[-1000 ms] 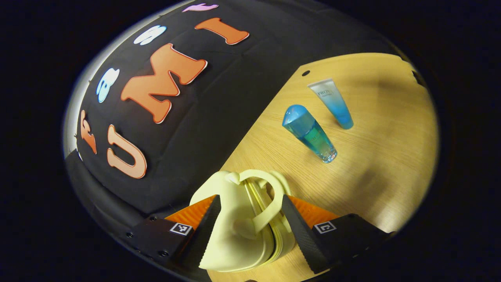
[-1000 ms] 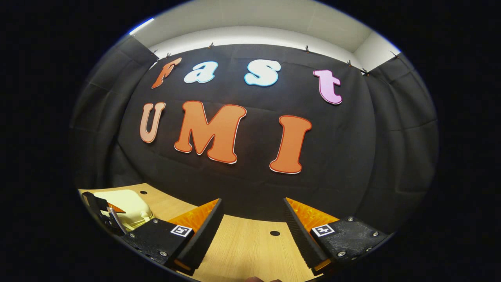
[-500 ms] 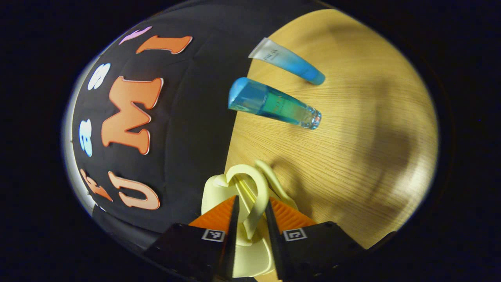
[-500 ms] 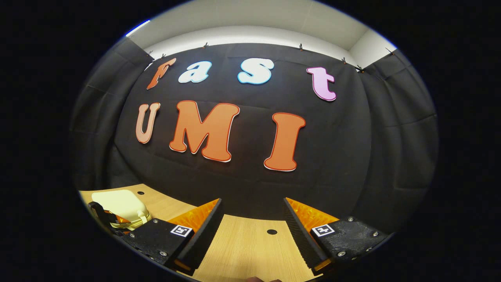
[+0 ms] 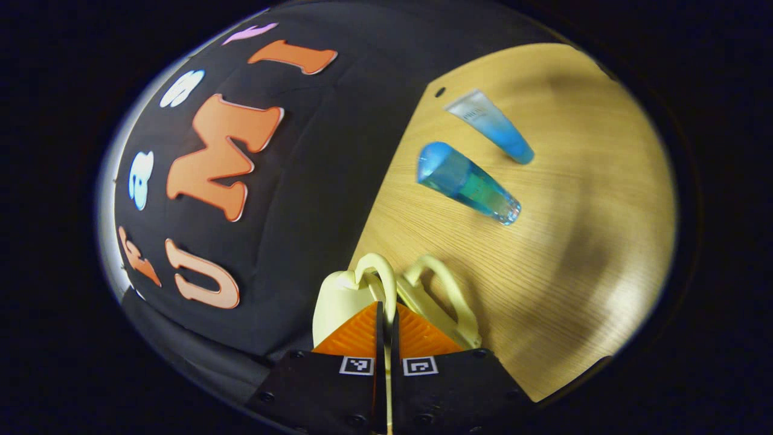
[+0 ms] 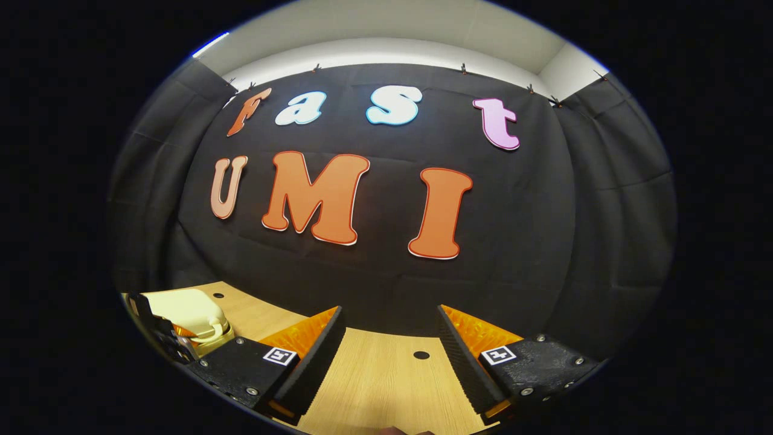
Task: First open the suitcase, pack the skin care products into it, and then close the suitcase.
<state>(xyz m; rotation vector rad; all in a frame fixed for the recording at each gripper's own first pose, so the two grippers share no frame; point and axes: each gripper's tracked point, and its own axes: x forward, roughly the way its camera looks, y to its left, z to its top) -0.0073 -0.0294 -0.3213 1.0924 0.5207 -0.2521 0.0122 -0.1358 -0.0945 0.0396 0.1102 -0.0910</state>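
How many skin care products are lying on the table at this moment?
2. A blue bottle lies on the table beyond the suitcase. A tube lies just past the bottle, nearer the table's far edge. Others may be hidden out of view.

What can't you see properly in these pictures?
- Suitcase body, left gripper view: the left tongs cover most of it, so whether it has opened a crack is unclear.
- What the left tongs pinch: hidden between the near-touching fingers.
- Suitcase, right gripper view: cut off by the edge.
- Tube label: too small.
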